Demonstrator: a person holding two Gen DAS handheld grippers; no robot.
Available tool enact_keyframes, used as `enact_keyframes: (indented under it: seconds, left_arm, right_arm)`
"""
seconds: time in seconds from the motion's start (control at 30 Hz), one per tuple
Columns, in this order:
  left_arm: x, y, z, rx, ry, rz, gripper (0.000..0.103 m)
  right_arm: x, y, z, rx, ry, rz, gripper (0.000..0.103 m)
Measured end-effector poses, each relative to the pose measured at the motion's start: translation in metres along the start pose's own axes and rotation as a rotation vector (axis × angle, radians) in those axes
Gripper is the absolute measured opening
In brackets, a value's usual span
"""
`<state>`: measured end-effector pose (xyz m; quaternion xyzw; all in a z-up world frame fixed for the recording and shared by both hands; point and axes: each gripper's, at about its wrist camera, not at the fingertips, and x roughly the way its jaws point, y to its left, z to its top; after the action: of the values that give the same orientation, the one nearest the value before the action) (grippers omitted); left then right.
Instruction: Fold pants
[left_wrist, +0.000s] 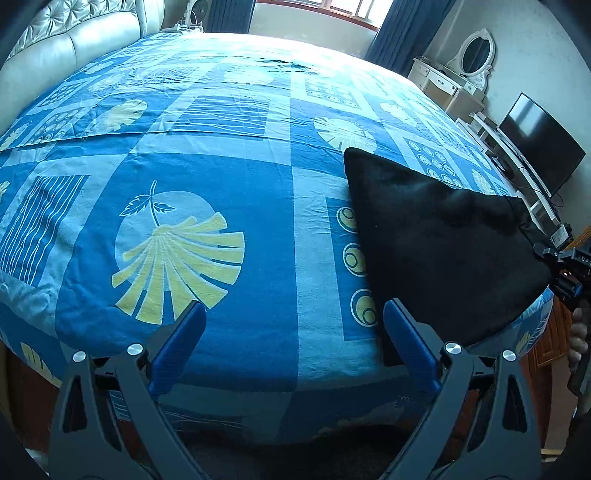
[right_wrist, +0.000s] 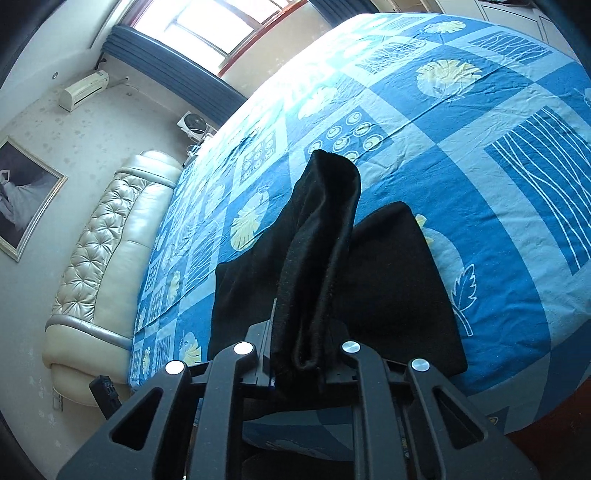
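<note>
Nearest my left camera, my left gripper (left_wrist: 293, 332) is hanging with jaws wide apart, holding nothing, over the bed's near edge.

Item, right gripper (right_wrist: 301, 363): its jaws are clamping narrow on a bunched fold of the black pants (right_wrist: 317, 258), which is rising between them.

Item, pants, left view (left_wrist: 439, 243): they are lying folded on the blue patterned bedspread (left_wrist: 229, 155), to the right of my open fingers (left_wrist: 410, 343), one corner lifted toward the right gripper (left_wrist: 565, 266) at the frame's edge. White lettering there is reading "DAS", the rest cut off.

Item, farther back: padded headboard (right_wrist: 103, 266), dressing table with oval mirror (left_wrist: 476, 51), dark television (left_wrist: 539, 144), window (right_wrist: 207, 26).
</note>
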<state>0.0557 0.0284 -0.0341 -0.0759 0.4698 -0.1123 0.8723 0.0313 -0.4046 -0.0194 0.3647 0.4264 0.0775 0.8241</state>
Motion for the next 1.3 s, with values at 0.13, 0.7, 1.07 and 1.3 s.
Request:
enact_keyframes:
  seconds: [0.13, 0.7, 1.07, 1.3]
  left_arm:
    - [0.001, -0.004, -0.003, 0.009, 0.007, -0.007, 0.097]
    - [0.009, -0.006, -0.008, 0.025, 0.033, -0.012, 0.097]
    - [0.017, -0.009, -0.012, 0.024, 0.057, -0.02, 0.097]
    - [0.025, -0.01, -0.013, 0.003, 0.084, -0.071, 0.097]
  right_arm:
    - [0.016, -0.024, -0.01, 0.064, 0.017, -0.016, 0.015]
    - [0.024, -0.065, -0.022, 0.181, 0.015, 0.084, 0.015]
    - [0.022, -0.075, -0.018, 0.2, 0.034, 0.134, 0.015]
    - [0.013, -0.086, -0.014, 0.208, 0.026, 0.14, 0.015]
